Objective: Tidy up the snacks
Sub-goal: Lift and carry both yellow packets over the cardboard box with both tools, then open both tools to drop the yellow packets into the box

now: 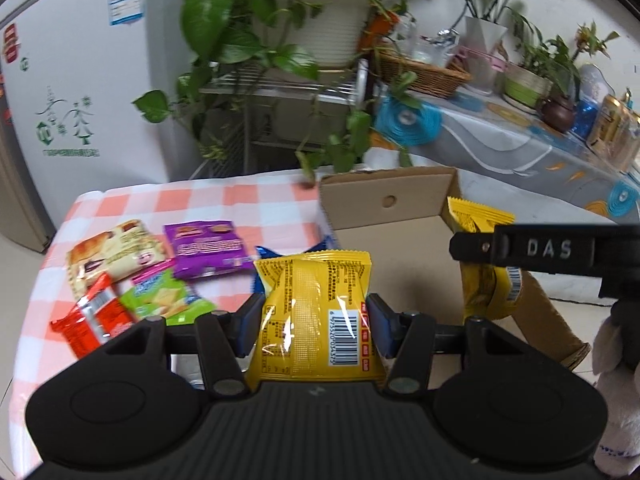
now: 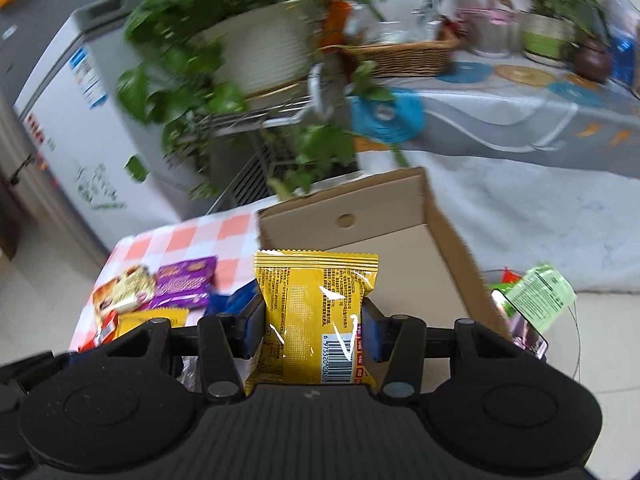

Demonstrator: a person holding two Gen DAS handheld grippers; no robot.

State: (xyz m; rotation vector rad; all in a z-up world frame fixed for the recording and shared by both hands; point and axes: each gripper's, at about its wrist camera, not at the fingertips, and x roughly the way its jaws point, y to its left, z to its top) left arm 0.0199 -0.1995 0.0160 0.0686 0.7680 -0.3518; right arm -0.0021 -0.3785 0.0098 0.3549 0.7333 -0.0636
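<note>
Left gripper (image 1: 312, 326) and right gripper (image 2: 313, 328) each clamped a yellow snack packet (image 1: 316, 316), poised for the empty cardboard box (image 2: 400, 216).

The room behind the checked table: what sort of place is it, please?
Most likely a lived-in home, perhaps a dining corner. A white refrigerator stands at the left, a leafy potted plant in a white ribbed pot sits on a wire rack, and a woven wicker basket rests on a cloth-covered side table.
</note>
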